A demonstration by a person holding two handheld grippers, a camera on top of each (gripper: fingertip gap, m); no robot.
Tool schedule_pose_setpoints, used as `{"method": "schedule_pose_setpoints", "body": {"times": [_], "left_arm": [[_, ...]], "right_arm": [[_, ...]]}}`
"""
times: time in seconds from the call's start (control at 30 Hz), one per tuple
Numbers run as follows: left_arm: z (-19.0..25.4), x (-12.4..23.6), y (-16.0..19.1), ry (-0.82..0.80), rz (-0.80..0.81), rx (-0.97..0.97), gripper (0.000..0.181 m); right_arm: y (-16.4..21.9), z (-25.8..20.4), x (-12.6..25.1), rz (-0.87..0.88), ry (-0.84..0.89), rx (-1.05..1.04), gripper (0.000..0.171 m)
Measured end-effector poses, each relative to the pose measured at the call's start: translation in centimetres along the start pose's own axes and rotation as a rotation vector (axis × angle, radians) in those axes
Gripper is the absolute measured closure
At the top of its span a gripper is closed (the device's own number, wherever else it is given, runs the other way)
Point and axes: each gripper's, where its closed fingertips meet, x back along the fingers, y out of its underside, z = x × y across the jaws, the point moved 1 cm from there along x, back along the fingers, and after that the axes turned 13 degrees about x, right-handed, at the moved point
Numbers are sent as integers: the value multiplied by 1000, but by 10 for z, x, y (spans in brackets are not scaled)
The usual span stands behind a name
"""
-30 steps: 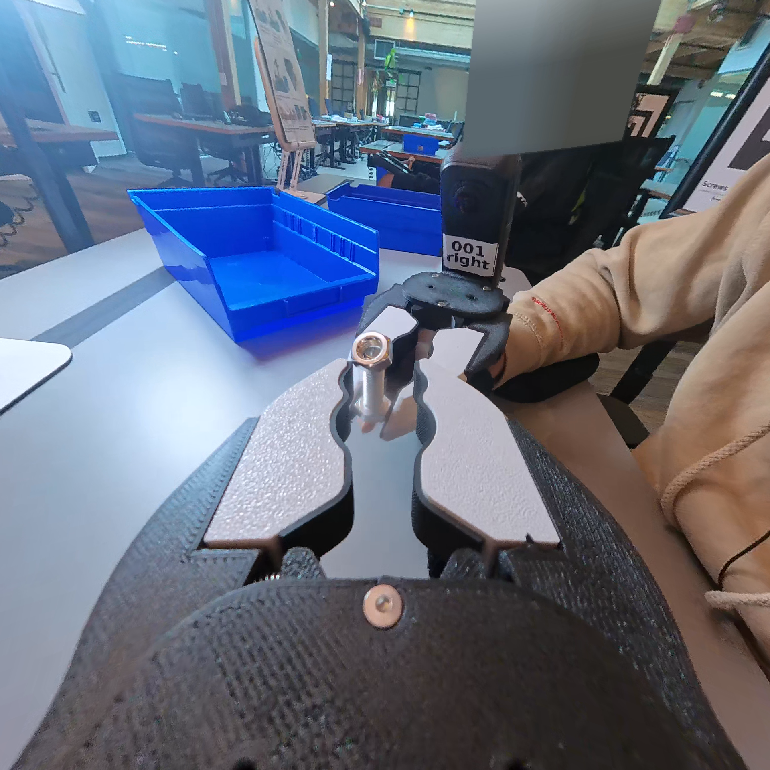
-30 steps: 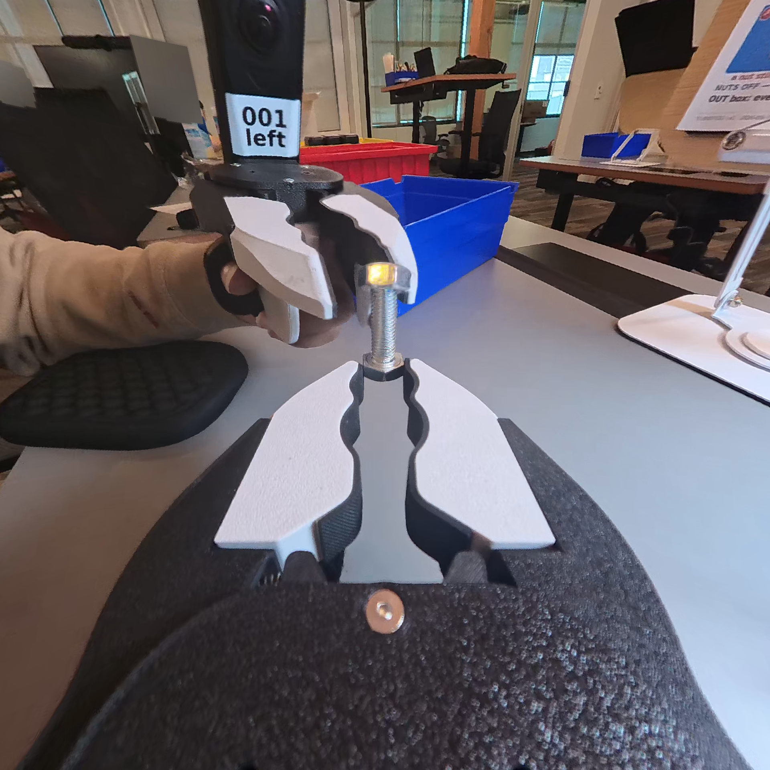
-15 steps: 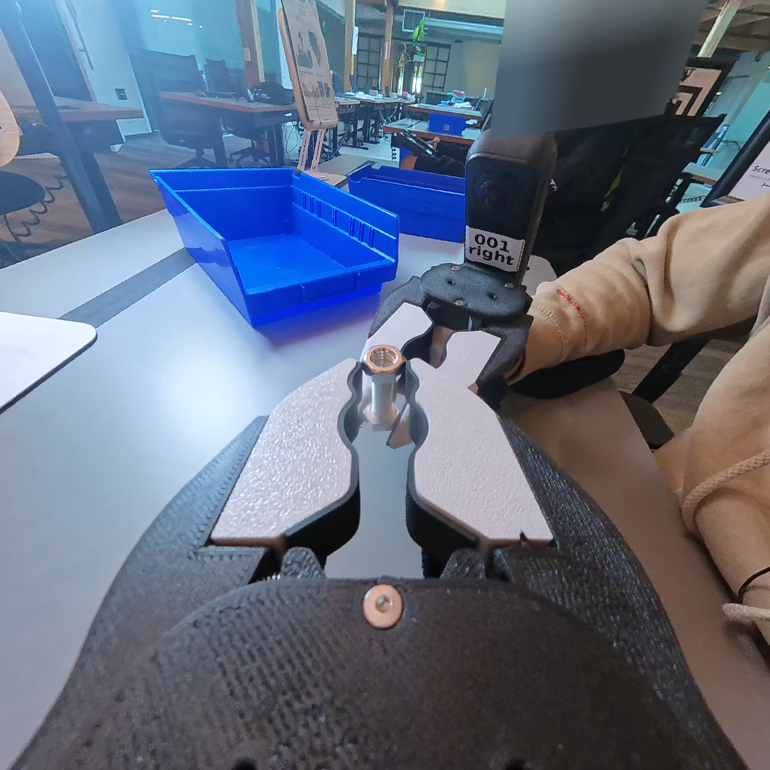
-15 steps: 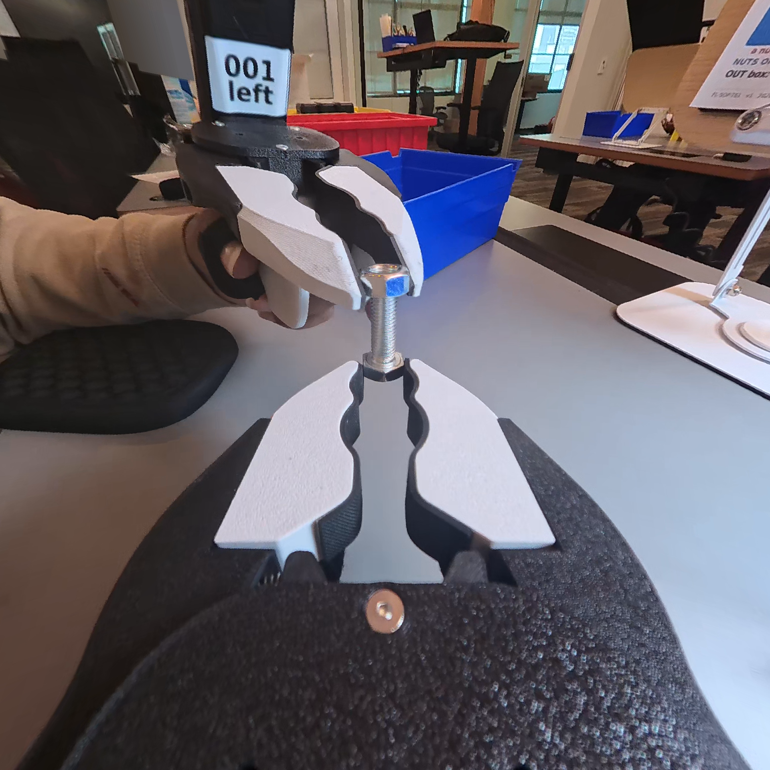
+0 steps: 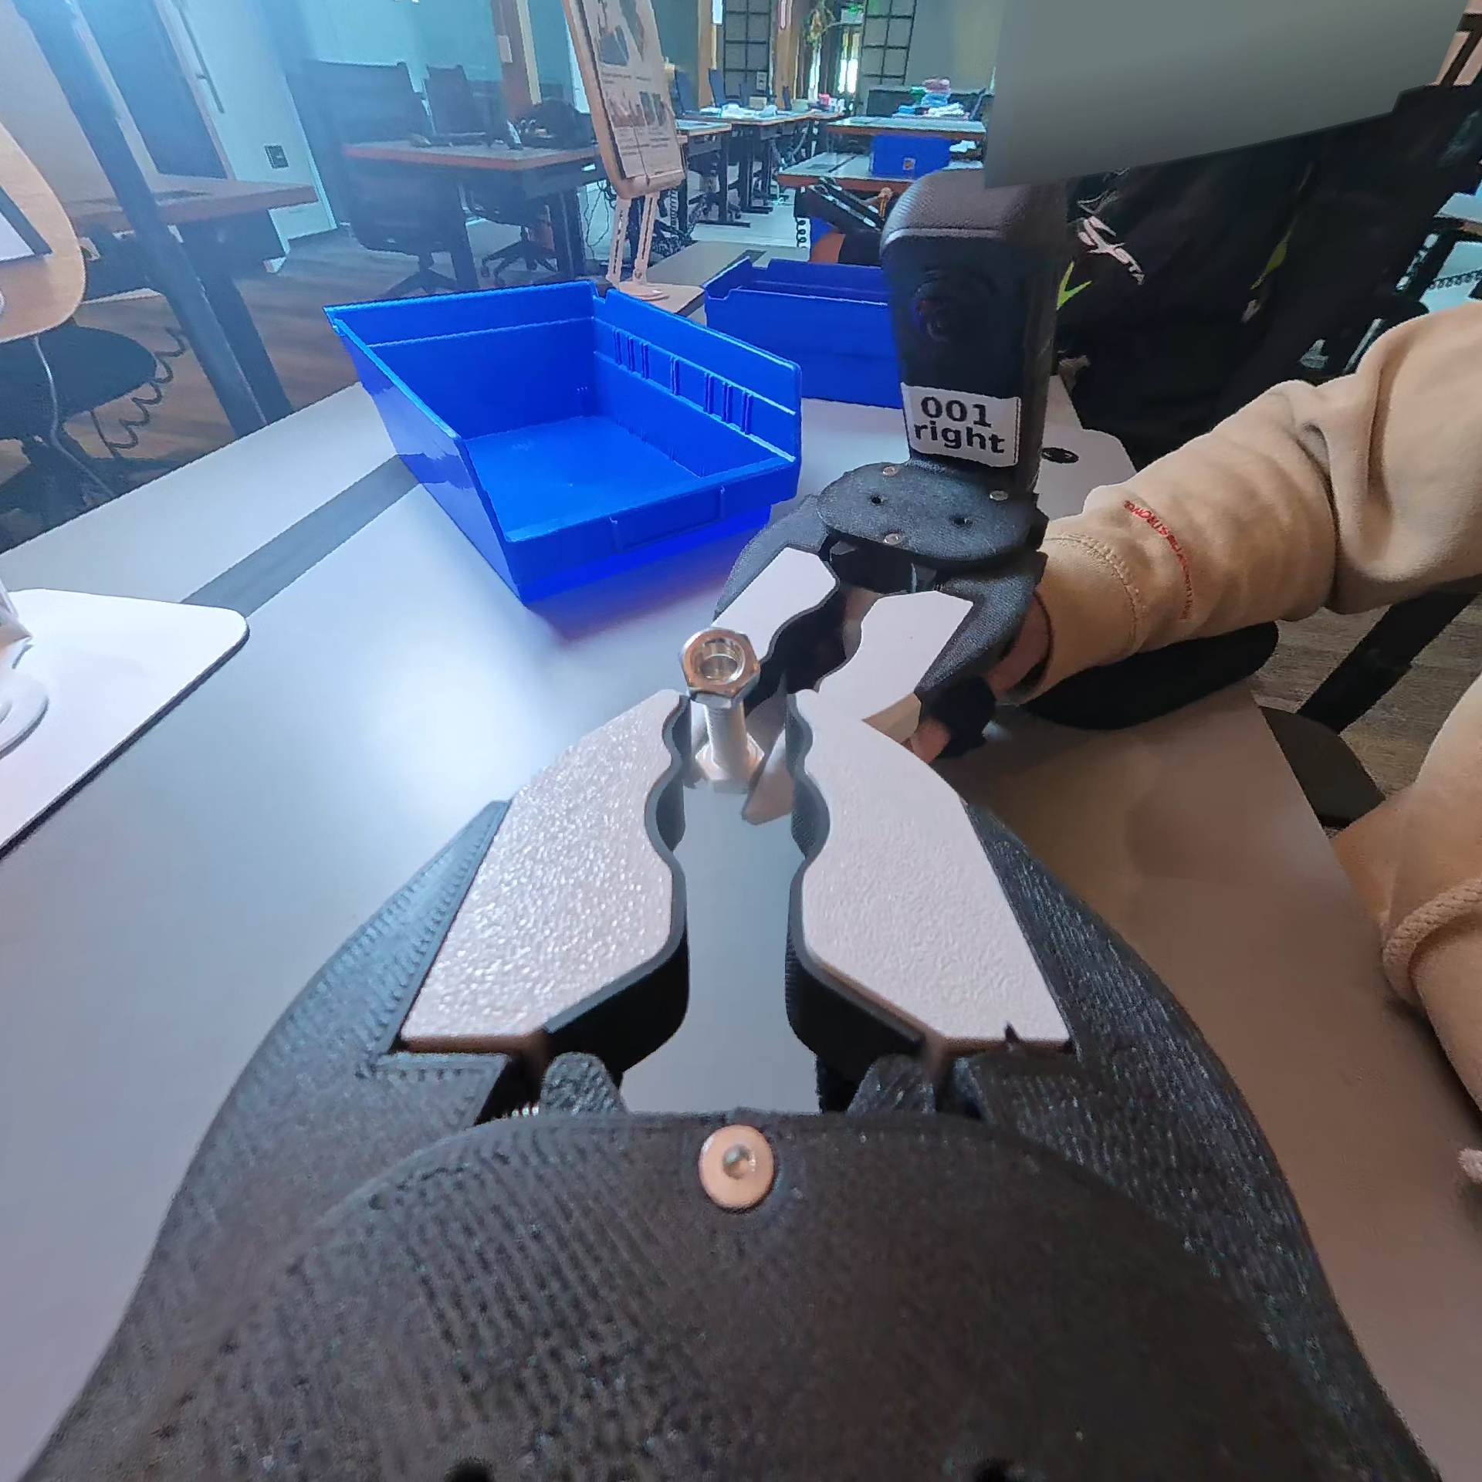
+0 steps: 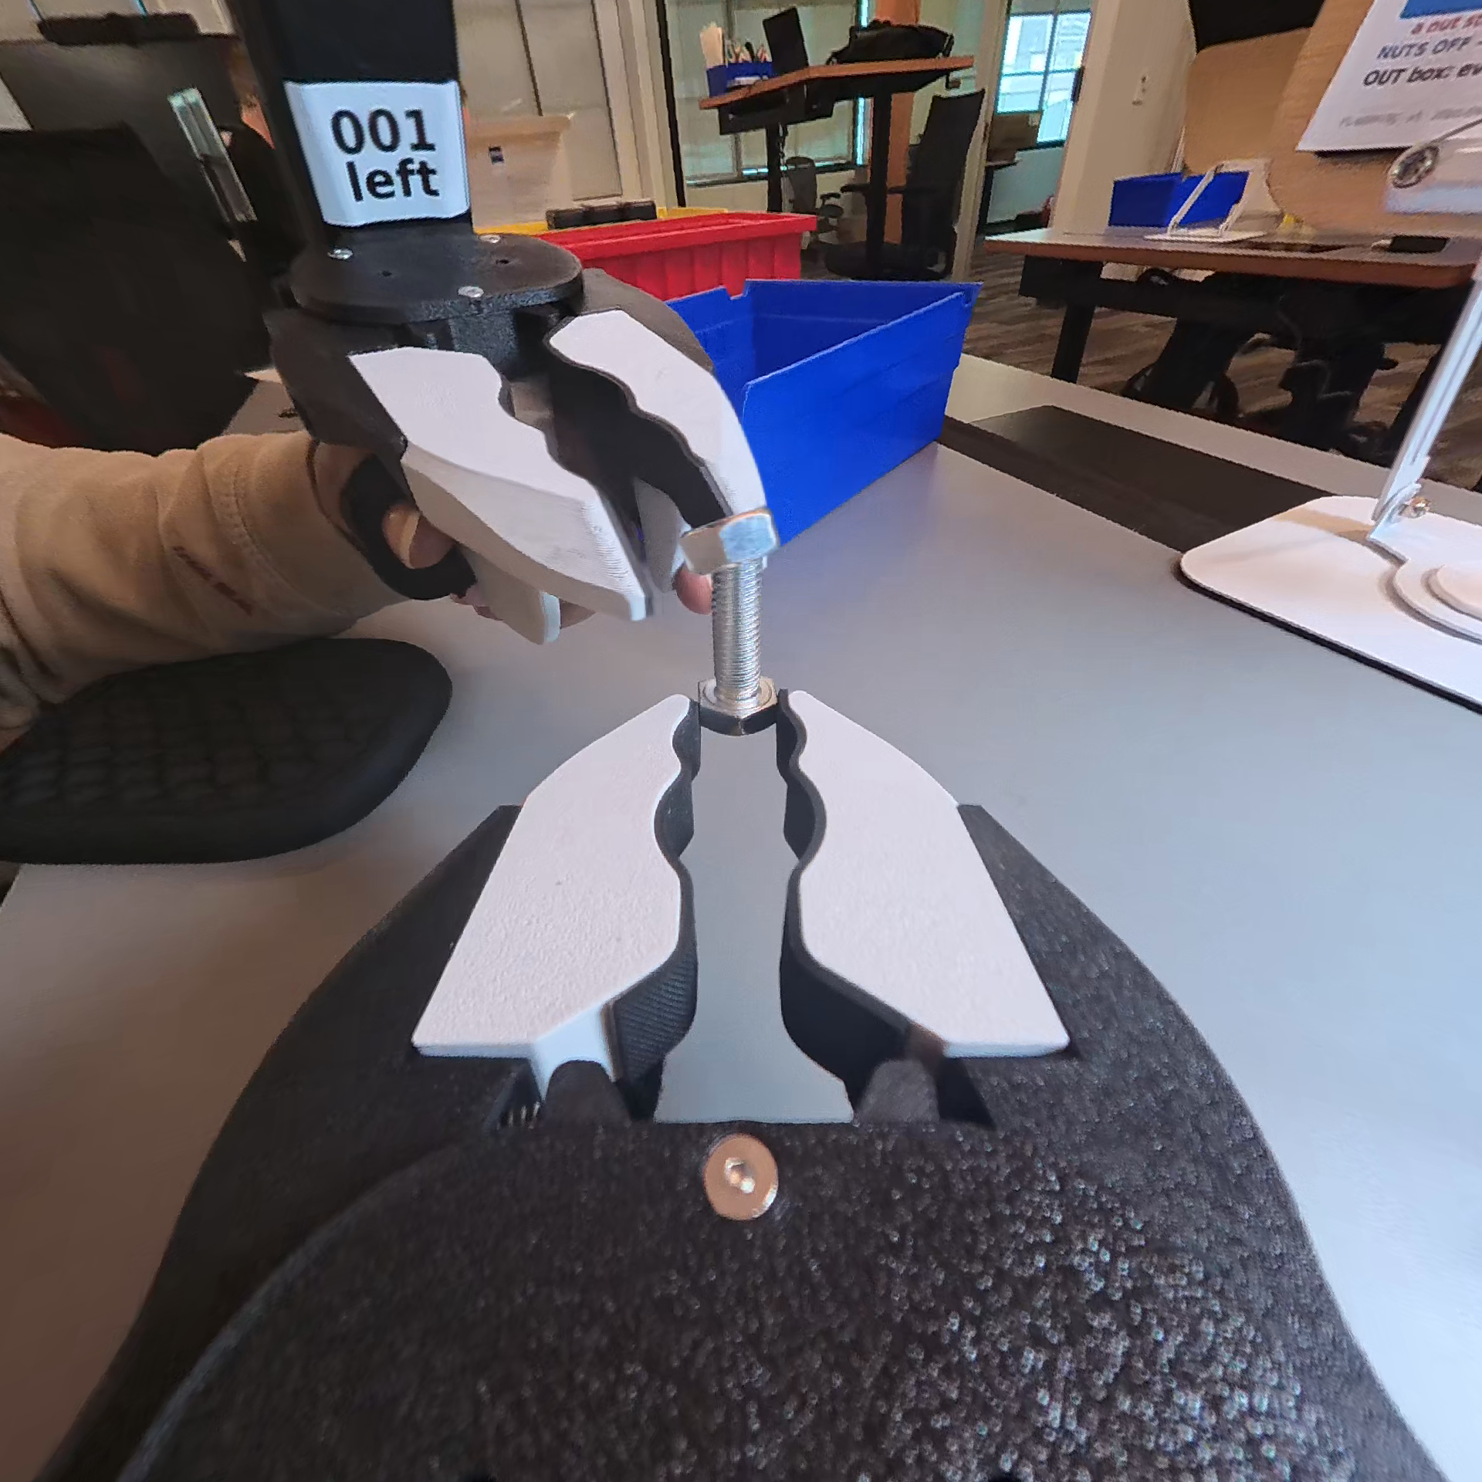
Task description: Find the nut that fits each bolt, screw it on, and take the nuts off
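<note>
The right gripper point(image 6: 736, 710) clamps the bolt point(image 6: 738, 633) by its head, shaft upright above the table point(image 6: 1042, 722). The nut point(image 6: 728, 545) sits at the bolt's top end, against the left gripper point(image 5: 734, 742), whose fingertips stand slightly apart beside it.

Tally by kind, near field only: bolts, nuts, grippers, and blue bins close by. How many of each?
bolt: 1
nut: 1
grippers: 2, left gripper and right gripper
blue bins: 2, near bin and far bin
Total: 6
</note>
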Motion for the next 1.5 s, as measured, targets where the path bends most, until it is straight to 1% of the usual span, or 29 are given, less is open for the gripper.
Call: {"method": "schedule_pose_setpoints", "body": {"times": [0.13, 0.3, 0.43, 0.73, 0.87, 1.13, 1.43, 1.5], "left_arm": [[-2, 2, -2, -1, 21, 8, 161], [0, 3, -6, 32, 61, 18, 156], [4, 3, -7, 44, 72, -7, 163], [3, 1, -1, 4, -6, -10, 164], [-1, 1, 4, -35, -70, -16, 164], [-3, 0, 15, -78, -176, -14, 164], [-1, 0, 12, -85, -157, -31, 163], [2, 0, 9, -64, -132, -36, 157]], "right_arm": [[0, 1, 1, 4, 1, -6, 153], [-2, -6, -1, 11, -26, 16, 153], [-4, -12, -2, 21, -61, 30, 153], [3, -10, -4, -37, -19, 97, 153], [10, -8, -5, -88, 11, 155, 153], [20, -8, -8, -160, 20, 206, 153], [16, -10, -8, -119, -23, 114, 153], [12, -10, -7, -96, -31, 87, 153]]}}
